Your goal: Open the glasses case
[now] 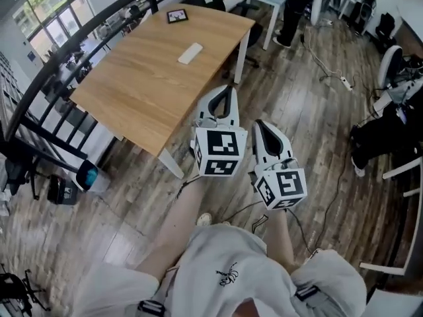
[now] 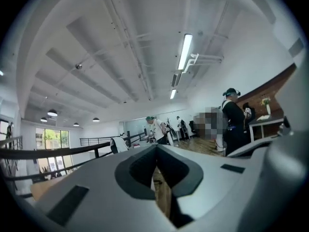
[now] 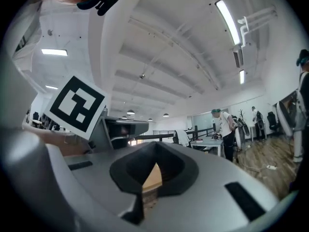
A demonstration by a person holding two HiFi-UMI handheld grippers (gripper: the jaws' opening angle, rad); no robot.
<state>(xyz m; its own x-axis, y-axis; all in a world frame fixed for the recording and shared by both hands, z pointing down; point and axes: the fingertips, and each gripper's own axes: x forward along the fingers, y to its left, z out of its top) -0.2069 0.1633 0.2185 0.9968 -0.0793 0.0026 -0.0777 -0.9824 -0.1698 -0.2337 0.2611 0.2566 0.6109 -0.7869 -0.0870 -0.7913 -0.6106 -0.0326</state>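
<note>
The wooden table (image 1: 145, 84) stood ahead of the person. The left gripper (image 1: 228, 90) and right gripper (image 1: 260, 124) were held side by side above the floor, each with jaws pressed together on nothing. The white glasses case (image 1: 190, 53) lay on the tabletop, well apart from both.

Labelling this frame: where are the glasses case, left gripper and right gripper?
glasses case (image 1: 190, 53), head view, middle of its white top.
left gripper (image 1: 228, 92), head view, at its shut jaw tips.
right gripper (image 1: 260, 124), head view, at its shut jaw tips.
</note>
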